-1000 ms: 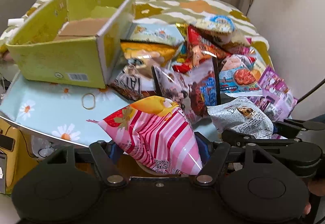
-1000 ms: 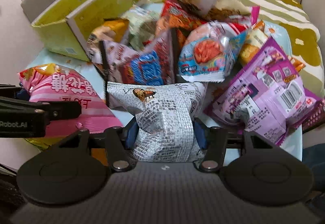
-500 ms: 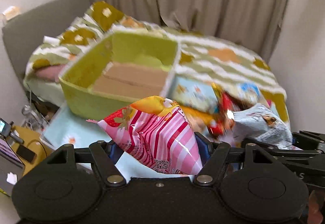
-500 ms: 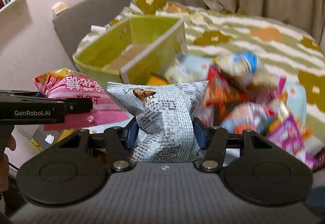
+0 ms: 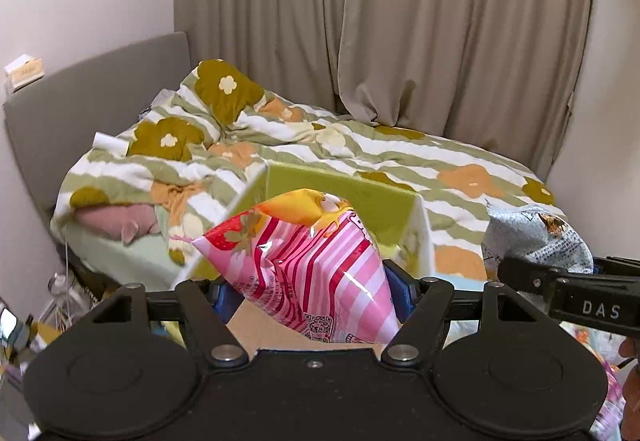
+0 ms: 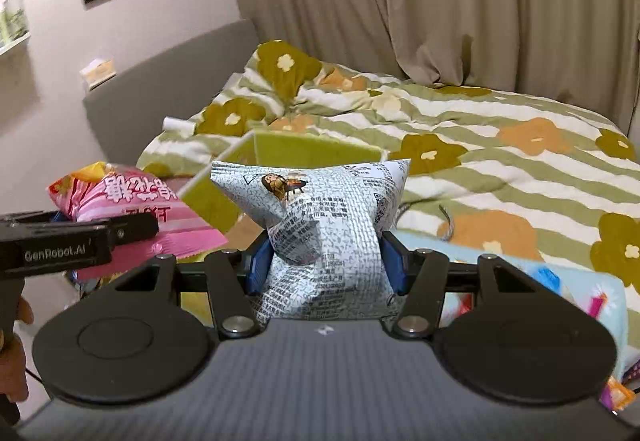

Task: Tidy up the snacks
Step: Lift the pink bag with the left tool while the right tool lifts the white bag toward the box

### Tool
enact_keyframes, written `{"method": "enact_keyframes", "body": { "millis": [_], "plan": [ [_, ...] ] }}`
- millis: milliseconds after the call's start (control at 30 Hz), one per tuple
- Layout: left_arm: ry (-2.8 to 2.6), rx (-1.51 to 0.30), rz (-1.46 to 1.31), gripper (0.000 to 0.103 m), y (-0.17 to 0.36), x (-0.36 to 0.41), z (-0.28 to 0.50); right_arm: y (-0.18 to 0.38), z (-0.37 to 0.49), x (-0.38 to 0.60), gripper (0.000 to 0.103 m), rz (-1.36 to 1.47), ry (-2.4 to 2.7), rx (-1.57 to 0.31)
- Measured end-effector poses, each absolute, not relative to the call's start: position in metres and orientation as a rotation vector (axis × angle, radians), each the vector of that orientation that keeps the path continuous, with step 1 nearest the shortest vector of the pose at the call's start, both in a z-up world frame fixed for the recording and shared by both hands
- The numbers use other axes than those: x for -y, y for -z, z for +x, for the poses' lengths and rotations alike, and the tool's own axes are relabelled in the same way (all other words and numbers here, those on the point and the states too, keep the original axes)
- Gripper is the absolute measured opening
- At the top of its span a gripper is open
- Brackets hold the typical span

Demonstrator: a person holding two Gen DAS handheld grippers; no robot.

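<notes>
While both bags hang clamped, green box (image 5: 340,197) lies at 12 o'clock past each. Left gripper (image 5: 310,291) pinches pink striped bag (image 5: 304,265); right gripper (image 6: 324,267) pinches grey printed bag (image 6: 324,225). Left nearer box. Box's near wall in way; bedspread (image 6: 500,161) beyond.

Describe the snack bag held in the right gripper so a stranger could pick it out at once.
Start at the bed with the green-striped flowered duvet; in front of it stands an open yellow-green cardboard box. Before the box, the right gripper is clamped on a puffy white bag covered in black newspaper-style print. Its neighbour, held in the left gripper, is a pink-and-white striped bag; only the white one bears a small brown cartoon figure.
</notes>
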State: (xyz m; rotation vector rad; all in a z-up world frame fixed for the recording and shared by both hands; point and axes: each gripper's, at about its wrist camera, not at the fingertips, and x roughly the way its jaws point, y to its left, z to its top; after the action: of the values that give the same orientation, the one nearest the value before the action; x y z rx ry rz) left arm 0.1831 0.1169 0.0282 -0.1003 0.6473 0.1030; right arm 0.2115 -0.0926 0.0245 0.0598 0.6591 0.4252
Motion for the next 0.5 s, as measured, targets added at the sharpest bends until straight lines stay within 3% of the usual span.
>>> {"method": "enact_keyframes", "body": {
  "millis": [500],
  "plan": [
    [0.071,-0.789,-0.001,0.075,0.02,-0.18,0.335,-0.002,0.332,-0.016,0.072,0.128,-0.201,-0.771]
  ]
}}
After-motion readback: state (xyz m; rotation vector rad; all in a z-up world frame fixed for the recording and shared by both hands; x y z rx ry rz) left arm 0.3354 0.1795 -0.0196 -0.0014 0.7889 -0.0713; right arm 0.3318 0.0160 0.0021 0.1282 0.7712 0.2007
